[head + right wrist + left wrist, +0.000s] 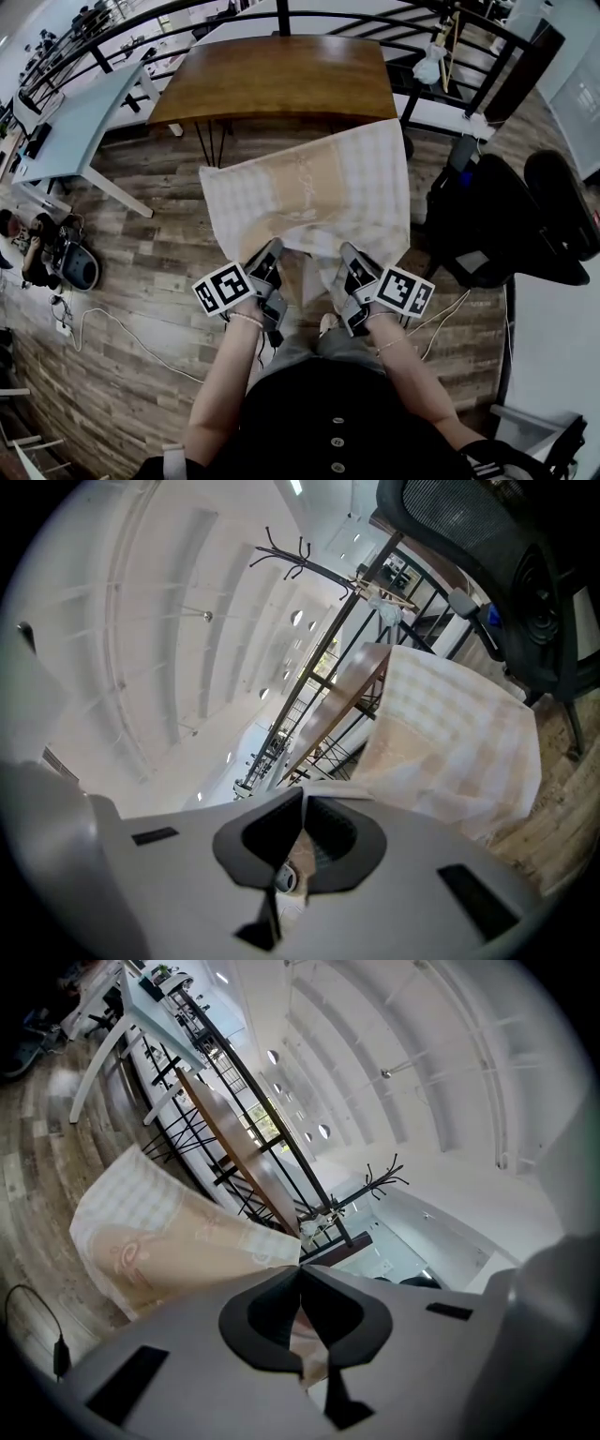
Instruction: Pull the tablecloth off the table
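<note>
The cream and beige checked tablecloth (314, 192) hangs in the air between me and the bare brown wooden table (281, 77), off the tabletop. My left gripper (269, 255) is shut on its near left edge, my right gripper (349, 255) is shut on its near right edge. In the left gripper view the tablecloth (159, 1232) spreads out to the left of the left gripper (300, 1274), a fold pinched between the jaws. In the right gripper view the tablecloth (450, 733) drapes to the right of the right gripper (305, 803), with cloth between its jaws.
A black office chair (506, 225) stands close on the right. A black metal railing (309, 14) runs behind the table. A light blue-grey table (80, 117) is at the left, and a white cable (112, 328) lies on the wood floor near my left side.
</note>
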